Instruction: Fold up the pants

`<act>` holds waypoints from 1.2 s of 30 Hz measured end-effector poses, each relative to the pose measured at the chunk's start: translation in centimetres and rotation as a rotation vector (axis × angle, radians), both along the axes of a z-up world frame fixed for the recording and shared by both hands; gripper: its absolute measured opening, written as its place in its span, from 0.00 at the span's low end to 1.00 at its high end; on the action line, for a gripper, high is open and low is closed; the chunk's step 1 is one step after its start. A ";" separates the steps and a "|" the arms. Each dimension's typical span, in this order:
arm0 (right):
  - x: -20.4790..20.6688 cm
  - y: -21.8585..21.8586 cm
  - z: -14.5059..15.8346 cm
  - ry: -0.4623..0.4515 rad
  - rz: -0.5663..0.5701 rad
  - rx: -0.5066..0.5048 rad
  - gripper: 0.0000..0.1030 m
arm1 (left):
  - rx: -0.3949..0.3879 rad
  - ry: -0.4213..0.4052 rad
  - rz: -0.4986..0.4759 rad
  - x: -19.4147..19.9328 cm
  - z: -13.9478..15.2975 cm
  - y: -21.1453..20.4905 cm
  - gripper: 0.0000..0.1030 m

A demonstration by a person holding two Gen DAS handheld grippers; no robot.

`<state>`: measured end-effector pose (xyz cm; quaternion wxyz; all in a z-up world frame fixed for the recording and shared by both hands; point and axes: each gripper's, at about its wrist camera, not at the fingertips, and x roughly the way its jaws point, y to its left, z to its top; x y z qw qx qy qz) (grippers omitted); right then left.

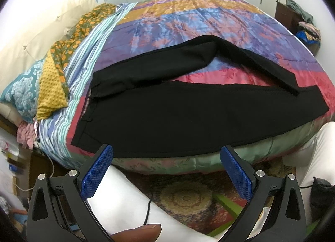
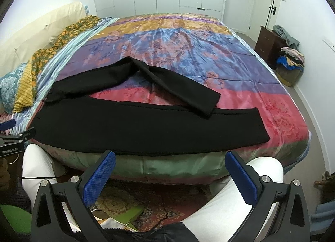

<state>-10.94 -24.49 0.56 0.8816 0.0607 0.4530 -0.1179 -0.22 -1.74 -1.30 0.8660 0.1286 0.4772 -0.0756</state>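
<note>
black pants [image 1: 159, 108] spread on the bed, both grippers released in front of them.

the pants lie across the near part of the patchwork quilt [image 1: 188, 22], waistband to the left, one leg stretched flat along the bed's near edge, the other leg bent in a peak further back with its cuff lying over the near leg towards the right. the left gripper [image 1: 166, 170] hangs just before the near edge of the pants with its blue pads [image 1: 97, 171] spread wide and nothing between them. the right gripper [image 2: 170, 176] is likewise spread and empty, low before the bed edge, apart from the cloth. white trouser legs [image 2: 240, 196] of the person show below the grippers, over a patterned rug [image 1: 188, 200]. pillows [image 1: 27, 95] lie at the left of the bed.
</note>
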 end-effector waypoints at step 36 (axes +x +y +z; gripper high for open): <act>0.6 -0.6 -1.5 0.105 -0.036 -0.048 1.00 | 0.020 0.020 -0.004 0.2 -0.7 -1.3 0.99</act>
